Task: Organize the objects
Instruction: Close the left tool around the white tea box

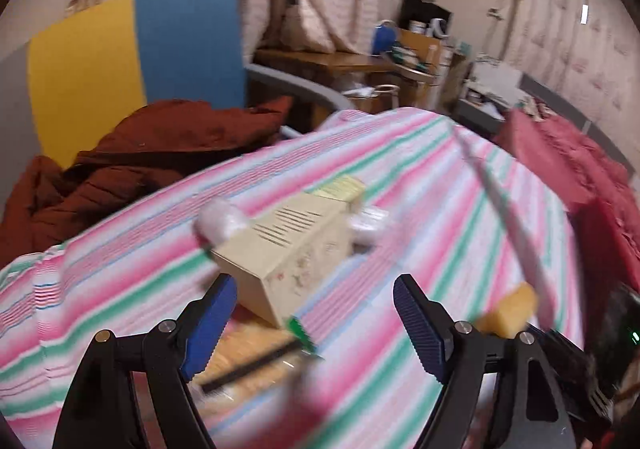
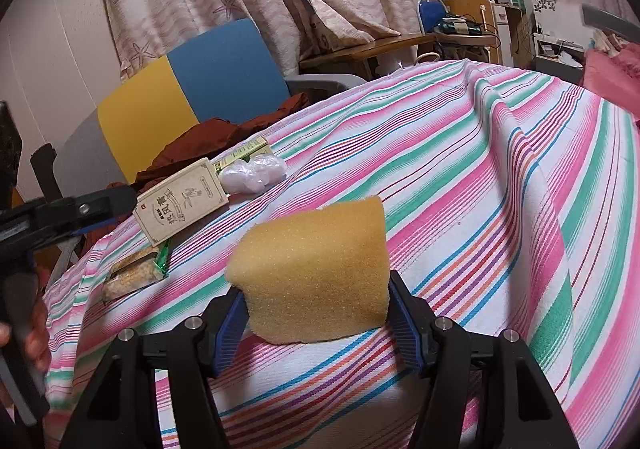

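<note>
My right gripper is shut on a yellow sponge and holds it above the striped cloth; the sponge also shows at the right of the left wrist view. My left gripper is open and empty, just in front of a beige box. In the right wrist view the beige box lies at the cloth's left edge with a snack packet before it, and a green-yellow box and a white plastic wad behind it. The left gripper reaches in from the left.
A blue and yellow chair with a dark red coat stands behind the cloth. A wooden desk with clutter is at the back. A red cloth lies at the right. Curtains hang behind.
</note>
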`<state>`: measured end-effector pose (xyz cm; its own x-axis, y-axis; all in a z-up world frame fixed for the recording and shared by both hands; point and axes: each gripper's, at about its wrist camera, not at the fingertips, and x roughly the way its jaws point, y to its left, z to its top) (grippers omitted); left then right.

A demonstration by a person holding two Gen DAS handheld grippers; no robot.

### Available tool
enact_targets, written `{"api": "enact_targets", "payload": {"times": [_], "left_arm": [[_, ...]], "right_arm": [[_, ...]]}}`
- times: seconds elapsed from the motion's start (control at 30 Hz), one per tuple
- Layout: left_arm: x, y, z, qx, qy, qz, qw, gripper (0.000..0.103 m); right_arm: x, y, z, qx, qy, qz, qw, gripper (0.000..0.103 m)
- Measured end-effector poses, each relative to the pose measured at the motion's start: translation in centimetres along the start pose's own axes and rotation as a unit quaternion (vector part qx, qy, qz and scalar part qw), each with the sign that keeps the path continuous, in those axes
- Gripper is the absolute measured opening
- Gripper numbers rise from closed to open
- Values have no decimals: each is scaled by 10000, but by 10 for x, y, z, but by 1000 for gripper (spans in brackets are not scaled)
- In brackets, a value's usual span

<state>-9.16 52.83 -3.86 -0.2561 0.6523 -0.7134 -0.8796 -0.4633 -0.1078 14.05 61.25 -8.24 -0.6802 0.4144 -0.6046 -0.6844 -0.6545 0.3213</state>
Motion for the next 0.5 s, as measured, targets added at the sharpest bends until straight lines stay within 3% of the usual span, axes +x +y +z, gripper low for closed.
{"api": "enact_targets", "payload": {"times": [0.17,0.37,0.5], "left_arm": [[30,13,14,234,456,87,9986,83],[52,24,17,-12,578,24,9983,83],[56,17,13,149,596,-77,9981,82]], "right_arm": [[0,-1,0,26,2,28,10000,64],[0,-2,0,55,-4,56,10000,64],[0,-2,0,64,-8,63,10000,64]]}}
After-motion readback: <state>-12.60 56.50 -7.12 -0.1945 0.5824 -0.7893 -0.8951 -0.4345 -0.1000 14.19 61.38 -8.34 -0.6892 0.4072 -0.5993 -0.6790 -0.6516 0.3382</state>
